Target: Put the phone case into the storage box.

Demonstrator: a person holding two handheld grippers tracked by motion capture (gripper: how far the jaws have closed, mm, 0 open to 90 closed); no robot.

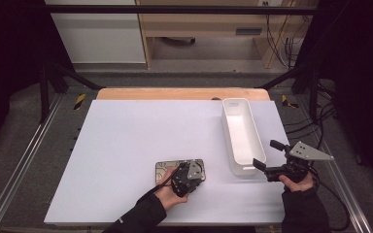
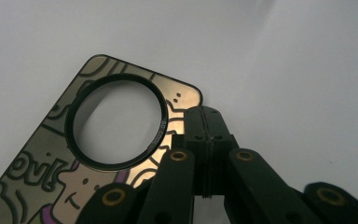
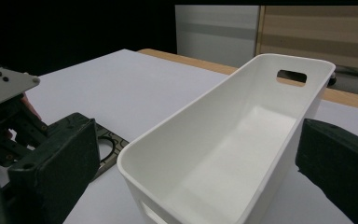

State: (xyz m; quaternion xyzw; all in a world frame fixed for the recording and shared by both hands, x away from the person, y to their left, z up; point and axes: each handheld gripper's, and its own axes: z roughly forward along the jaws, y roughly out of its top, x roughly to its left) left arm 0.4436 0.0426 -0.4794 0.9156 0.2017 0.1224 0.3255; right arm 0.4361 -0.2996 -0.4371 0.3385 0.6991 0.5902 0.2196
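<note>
A flat shiny plate printed with cartoon figures lies on the white table, and a black ring sits on it. In the high view the plate is near the front centre. My left gripper is shut, its tip over the plate's right edge near a corner; whether it pinches the plate is unclear. From above, the left gripper covers the plate's right half. My right gripper is open at the near end of a white bin. The bin sits between its jaws, empty.
The bin has a handle slot in its far end wall. A wooden table edge runs along the back. Black frame bars and cables stand off the table's right side.
</note>
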